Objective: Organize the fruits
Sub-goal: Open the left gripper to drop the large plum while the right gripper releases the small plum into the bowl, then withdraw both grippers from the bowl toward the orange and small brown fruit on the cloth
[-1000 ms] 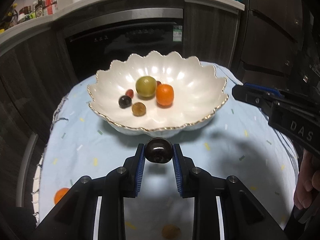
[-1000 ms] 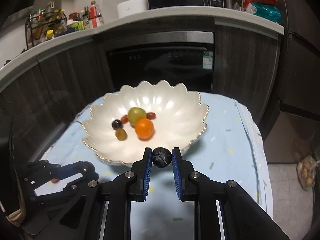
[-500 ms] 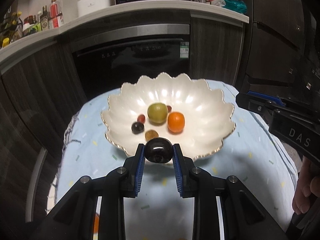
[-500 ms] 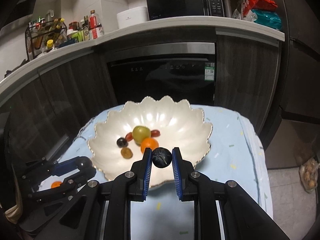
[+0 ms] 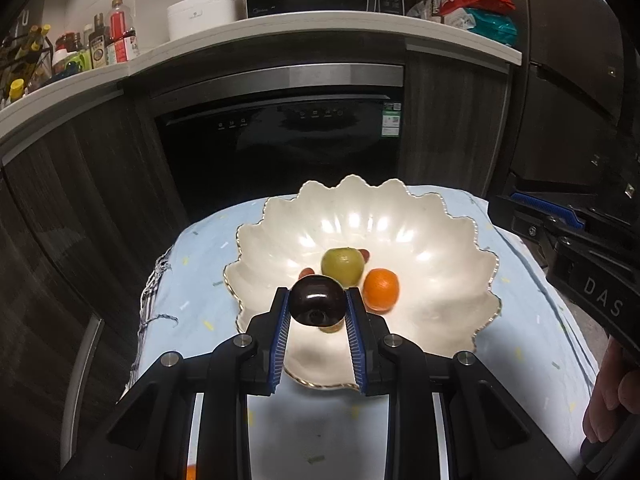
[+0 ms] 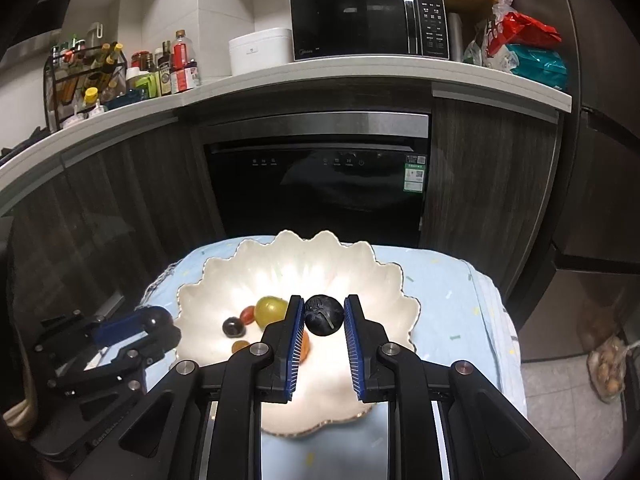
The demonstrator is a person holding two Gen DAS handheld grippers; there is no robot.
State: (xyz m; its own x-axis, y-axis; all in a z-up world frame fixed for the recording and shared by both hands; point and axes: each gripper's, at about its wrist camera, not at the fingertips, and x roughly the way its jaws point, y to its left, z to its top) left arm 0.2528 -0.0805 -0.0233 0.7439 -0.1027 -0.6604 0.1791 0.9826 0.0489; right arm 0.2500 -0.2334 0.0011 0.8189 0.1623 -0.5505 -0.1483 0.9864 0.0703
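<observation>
Scalloped bowl: glossy glazed ceramic, gilt rim. Tablecloth: matt woven cloth, frayed edge. Cabinet fronts: dark wood grain. Gripper pads: ribbed blue rubber.

A small table filled the lower middle of both views, draped in a pale blue cloth flecked with little yellow and grey dashes. 1 frayed checked edge hung off the left side in the left wrist view. Sitting directly on the cloth, 1 white scalloped bowl with a gold rim took up most of the top. A sliver of something orange showed at the bottom edge, too hidden to tell.
</observation>
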